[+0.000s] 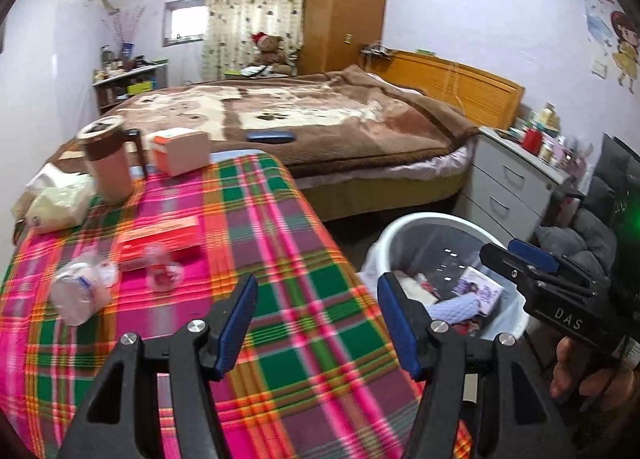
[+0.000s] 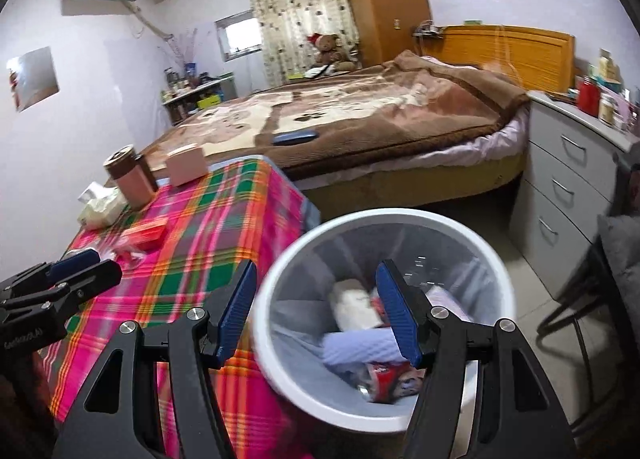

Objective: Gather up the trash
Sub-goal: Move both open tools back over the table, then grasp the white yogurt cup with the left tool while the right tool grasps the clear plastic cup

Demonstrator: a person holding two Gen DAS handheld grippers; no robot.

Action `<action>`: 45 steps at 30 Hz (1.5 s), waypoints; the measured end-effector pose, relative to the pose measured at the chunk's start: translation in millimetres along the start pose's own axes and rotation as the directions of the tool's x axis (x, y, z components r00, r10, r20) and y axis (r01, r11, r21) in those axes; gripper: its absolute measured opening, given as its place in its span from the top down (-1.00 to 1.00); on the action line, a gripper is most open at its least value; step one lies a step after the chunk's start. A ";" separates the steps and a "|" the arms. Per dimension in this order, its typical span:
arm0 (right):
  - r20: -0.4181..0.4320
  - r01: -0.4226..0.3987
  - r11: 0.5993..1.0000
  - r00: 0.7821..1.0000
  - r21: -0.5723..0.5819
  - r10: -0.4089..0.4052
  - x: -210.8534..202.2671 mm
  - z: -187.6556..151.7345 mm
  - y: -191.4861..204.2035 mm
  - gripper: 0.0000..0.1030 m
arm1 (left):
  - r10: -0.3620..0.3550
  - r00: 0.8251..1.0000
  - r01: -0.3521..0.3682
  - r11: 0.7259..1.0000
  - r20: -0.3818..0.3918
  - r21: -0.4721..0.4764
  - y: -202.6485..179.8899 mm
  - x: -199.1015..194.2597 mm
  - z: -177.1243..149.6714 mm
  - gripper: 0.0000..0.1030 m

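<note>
Over the plaid tablecloth [image 1: 304,299] the left gripper [image 1: 316,317] hangs with its blue pads apart and nothing between them — only bright pink, green and orange checks show in the gap. On the cloth to its left lie a crumpled clear plastic bottle [image 1: 82,291] on its side and, just beside it, a small clear plastic cup [image 1: 162,269], also tipped over. A flat red box [image 1: 164,237] lies just behind those two. Farther back on the table stand a brown-lidded pitcher [image 1: 108,163] and a pale pink box [image 1: 180,151], with a soft tissue pack [image 1: 60,201] at the far left edge.

To the right of the table, on the floor, stands the white trash bin [image 2: 496,259]. It already holds scraps: white paper [image 2: 356,309], a pale blue cloth [image 2: 360,347] and a red printed wrapper [image 2: 384,373]. The right gripper [image 2: 316,317] is poised above the bin's near left rim, its pads likewise parted and empty — one finger over the cloth's edge, the other over the bin's inside. In the left wrist view that same gripper shows at the right edge, with a hand [image 1: 588,371] around its grip.

Beyond the table spreads a bed [image 1: 320,111] under a brown blanket, with a dark blue case [image 1: 270,136] lying on its near edge. A white drawer chest [image 2: 568,187] stands to the right of the bed, behind the bin.
</note>
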State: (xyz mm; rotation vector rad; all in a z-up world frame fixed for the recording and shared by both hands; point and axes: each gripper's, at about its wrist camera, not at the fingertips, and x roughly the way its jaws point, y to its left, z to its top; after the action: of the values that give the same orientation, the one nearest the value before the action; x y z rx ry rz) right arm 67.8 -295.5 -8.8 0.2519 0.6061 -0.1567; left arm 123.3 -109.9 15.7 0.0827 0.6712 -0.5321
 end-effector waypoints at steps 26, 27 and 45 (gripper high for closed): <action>-0.106 -0.196 0.973 0.977 -0.125 0.184 59.0 3.8 102.5 -0.23 | 0.270 0.961 -0.273 0.912 -0.053 -0.307 185.4 -8.4 -27.1 -0.28; -0.110 -0.204 0.970 0.975 -0.130 0.191 61.3 4.6 106.1 -0.23 | 0.269 0.962 -0.272 0.911 -0.052 -0.309 188.1 -6.3 -25.6 -0.29; -0.186 -0.257 0.952 0.956 -0.166 0.225 97.8 5.5 154.6 -0.23 | 0.281 0.953 -0.304 0.883 -0.116 -0.359 231.7 2.6 -48.0 -0.37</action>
State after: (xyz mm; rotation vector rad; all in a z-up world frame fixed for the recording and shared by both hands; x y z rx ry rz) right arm 183.9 -156.0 -32.2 0.1542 0.7446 0.1603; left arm 212.3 100.6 -45.6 -0.1577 0.7935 -0.1031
